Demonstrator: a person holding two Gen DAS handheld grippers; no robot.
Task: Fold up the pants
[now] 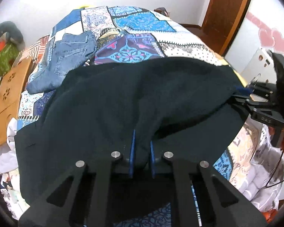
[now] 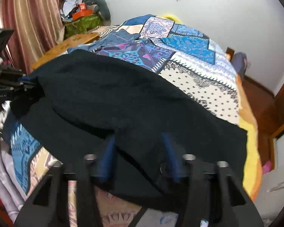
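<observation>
Black pants (image 1: 123, 98) lie spread across the near part of the patchwork bedspread (image 1: 142, 24), folded over on themselves. My left gripper (image 1: 142, 145) is shut on a bunched fold of the black pants at their near edge. My right gripper (image 2: 140, 141) has its blue fingers (image 2: 108, 147) wide apart with the pants' cloth (image 2: 123, 98) between them; the view is blurred. In the left wrist view the right gripper (image 1: 242, 92) is at the pants' right edge. In the right wrist view the left gripper (image 2: 26, 82) is at their left edge.
Folded blue jeans (image 1: 66, 56) lie on the bed beyond the black pants, to the left. A wooden board (image 1: 7, 94) stands at the bed's left side. A wooden door (image 1: 227, 9) is at the far right. Clutter (image 2: 81, 15) is stacked by the curtain (image 2: 28, 19).
</observation>
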